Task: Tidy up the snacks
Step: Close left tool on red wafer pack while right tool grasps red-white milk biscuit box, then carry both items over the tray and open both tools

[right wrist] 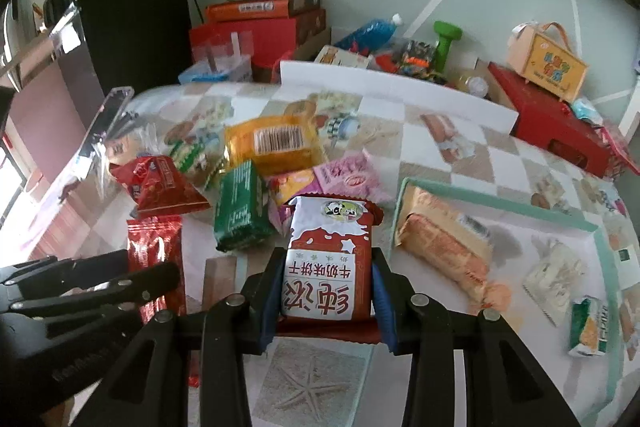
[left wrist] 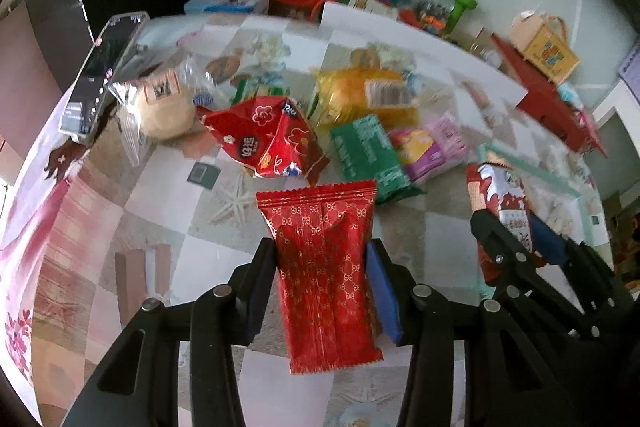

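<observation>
Left gripper (left wrist: pixel 322 287): jaws clamped on a red wrapper (left wrist: pixel 324 267), held lengthwise above the table (left wrist: pixel 160 227).
Right gripper (right wrist: pixel 325 291): jaws clamped on a biscuit pack (right wrist: pixel 326 259), red and white, held just left of the tray (right wrist: pixel 500 203).
Tray, green-rimmed: contains a tan wafer pack (right wrist: pixel 444 247) and two small packets.
Snack pile, left of and behind the tray: green pack (right wrist: pixel 240 211), red pouch (right wrist: pixel 160 183), yellow bag (right wrist: pixel 276 143), pink packet (right wrist: pixel 352 179).
</observation>
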Action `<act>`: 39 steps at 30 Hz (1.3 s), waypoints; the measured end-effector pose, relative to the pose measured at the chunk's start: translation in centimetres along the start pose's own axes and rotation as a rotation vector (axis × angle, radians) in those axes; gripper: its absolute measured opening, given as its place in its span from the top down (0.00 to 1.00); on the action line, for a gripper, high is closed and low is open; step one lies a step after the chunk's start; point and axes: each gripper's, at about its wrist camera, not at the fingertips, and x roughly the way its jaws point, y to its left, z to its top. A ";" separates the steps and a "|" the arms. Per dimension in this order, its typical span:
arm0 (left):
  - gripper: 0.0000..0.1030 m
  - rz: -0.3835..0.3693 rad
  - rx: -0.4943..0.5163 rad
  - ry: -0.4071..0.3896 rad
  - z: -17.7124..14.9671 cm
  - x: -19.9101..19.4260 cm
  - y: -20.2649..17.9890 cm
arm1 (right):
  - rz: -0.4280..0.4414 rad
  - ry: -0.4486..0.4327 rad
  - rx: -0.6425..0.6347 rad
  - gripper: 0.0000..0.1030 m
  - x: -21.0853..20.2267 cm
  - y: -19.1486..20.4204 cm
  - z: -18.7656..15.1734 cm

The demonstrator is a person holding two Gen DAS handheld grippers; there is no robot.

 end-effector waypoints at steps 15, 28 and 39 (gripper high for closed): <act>0.55 -0.018 0.007 -0.053 0.5 -1.7 -0.3 | 0.013 -0.016 0.013 0.59 -1.2 -0.3 -0.1; 0.56 -0.030 0.028 -0.130 0.7 -3.8 -1.1 | 0.008 -0.051 0.064 0.59 -2.4 -1.9 0.3; 0.56 -0.042 0.046 -0.178 0.7 -5.3 -1.8 | 0.009 -0.065 0.083 0.59 -3.1 -2.5 0.4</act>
